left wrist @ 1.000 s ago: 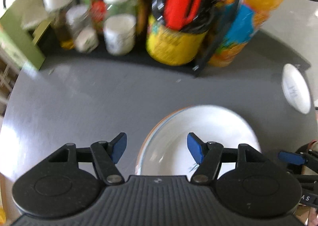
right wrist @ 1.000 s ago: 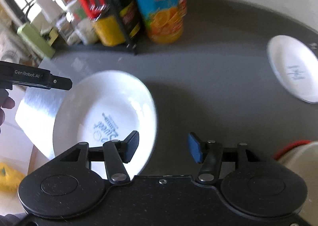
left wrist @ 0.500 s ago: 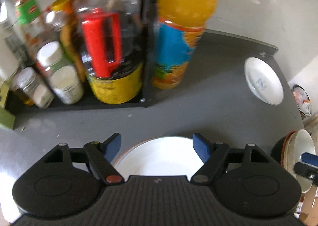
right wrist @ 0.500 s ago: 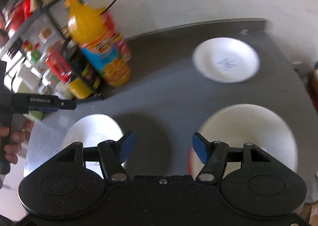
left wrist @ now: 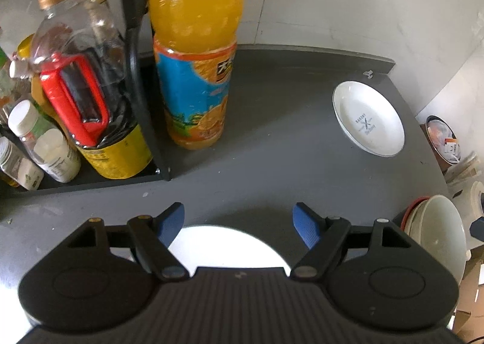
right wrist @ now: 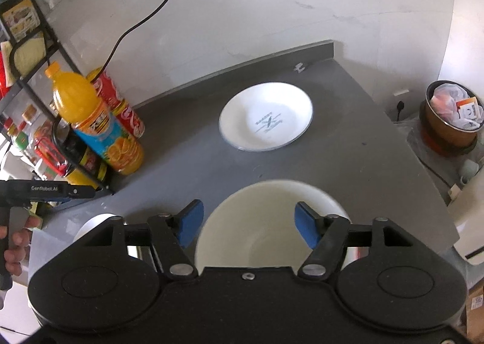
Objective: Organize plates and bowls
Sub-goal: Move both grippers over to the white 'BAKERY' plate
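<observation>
On the dark grey counter (left wrist: pixel 272 144) a white plate (left wrist: pixel 225 245) lies just under my left gripper (left wrist: pixel 240 224), which is open with nothing between its blue fingertips. A white bowl (right wrist: pixel 266 223) stands below my right gripper (right wrist: pixel 248 223), also open and holding nothing. In the left wrist view that bowl (left wrist: pixel 441 232) sits at the right edge on a red-rimmed dish. A second white plate with a printed mark (right wrist: pixel 266 117) rests near the back corner of the counter, and shows at the right (left wrist: pixel 367 118) in the left wrist view.
An orange juice bottle (left wrist: pixel 196 50) stands beside a black rack (left wrist: pixel 133 50) of jars and bottles at the back left. Cola cans (right wrist: pixel 121 102) stand behind it. A waste bin (right wrist: pixel 450 114) sits off the counter's right edge. A hand (right wrist: pixel 15 241) holds the left gripper's handle.
Both grippers have pulled back and tilted up. The left plate has slid lower in its view. The right view has swung from the left plate onto the bowl and far plate.
</observation>
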A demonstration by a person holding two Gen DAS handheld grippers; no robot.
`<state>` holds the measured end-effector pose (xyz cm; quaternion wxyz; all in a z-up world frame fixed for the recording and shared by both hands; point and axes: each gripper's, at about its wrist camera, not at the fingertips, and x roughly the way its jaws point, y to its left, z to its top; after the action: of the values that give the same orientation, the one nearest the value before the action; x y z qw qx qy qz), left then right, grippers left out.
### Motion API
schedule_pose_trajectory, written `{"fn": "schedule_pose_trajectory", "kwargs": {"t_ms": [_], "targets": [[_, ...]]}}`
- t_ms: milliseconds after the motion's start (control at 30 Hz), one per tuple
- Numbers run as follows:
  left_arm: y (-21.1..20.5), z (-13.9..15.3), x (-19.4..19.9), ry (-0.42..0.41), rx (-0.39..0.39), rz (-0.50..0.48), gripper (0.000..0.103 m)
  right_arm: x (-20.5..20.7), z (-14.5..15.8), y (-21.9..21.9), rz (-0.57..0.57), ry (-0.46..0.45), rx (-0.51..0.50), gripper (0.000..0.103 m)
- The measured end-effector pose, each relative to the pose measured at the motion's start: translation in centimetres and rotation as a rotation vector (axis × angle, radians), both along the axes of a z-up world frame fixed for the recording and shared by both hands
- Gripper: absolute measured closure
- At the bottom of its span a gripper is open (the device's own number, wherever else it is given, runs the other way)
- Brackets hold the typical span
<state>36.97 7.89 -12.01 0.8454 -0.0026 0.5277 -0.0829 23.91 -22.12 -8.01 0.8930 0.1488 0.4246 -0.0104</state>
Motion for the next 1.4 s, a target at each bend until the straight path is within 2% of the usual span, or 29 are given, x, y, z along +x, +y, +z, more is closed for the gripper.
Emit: {"fn": "schedule_pose_trajectory", "kwargs": {"t_ms": [67,500,600,667,933,1000,1167,1267,1400], "targets": [[-0.6,0.1,0.2,-0.005,0.002,0.010,0.025,0.2,0.0,-1.0,0.002,-0.017,-0.002,0.026],[-8.5,0.1,2.5,-0.039,-0.012,0.151,0.025,4.1,-1.9,-9.8,0.066,-0.014,-0.021,0.026],[-10.6,-0.1,3.3,-0.070,-0.035,0.156,0.025,5.4,-2.5,-11.1,0.092,-0.015,-0.019,0.026],[-11.8,-0.6,4.0,-0.055,-0.024,0.158,0.025,6.2,-2.9,-11.6,0.108,-0.014,-0.017,0.026],[-15.3,-2.6,6.4,-0.072,-0.014,0.175,0.026,9.6,-4.7,-13.3,0.153,-0.004,0.030,0.036],[-15.8,-3.0,6.8,-0.069,-0.024,0.180,0.026,10.4,-5.2,-13.7,0.154,0.010,0.051,0.041],[-17.0,-4.1,8.1,-0.051,-0.013,0.192,0.026,12.4,-6.3,-14.0,0.166,0.030,0.081,0.042],[-17.2,-5.1,9.1,-0.019,-0.042,0.196,0.027,13.8,-7.1,-14.1,0.177,0.047,0.092,0.047],[-17.4,-6.4,10.2,-0.012,-0.063,0.235,0.029,15.6,-8.2,-14.0,0.193,0.069,0.099,0.047]]}}
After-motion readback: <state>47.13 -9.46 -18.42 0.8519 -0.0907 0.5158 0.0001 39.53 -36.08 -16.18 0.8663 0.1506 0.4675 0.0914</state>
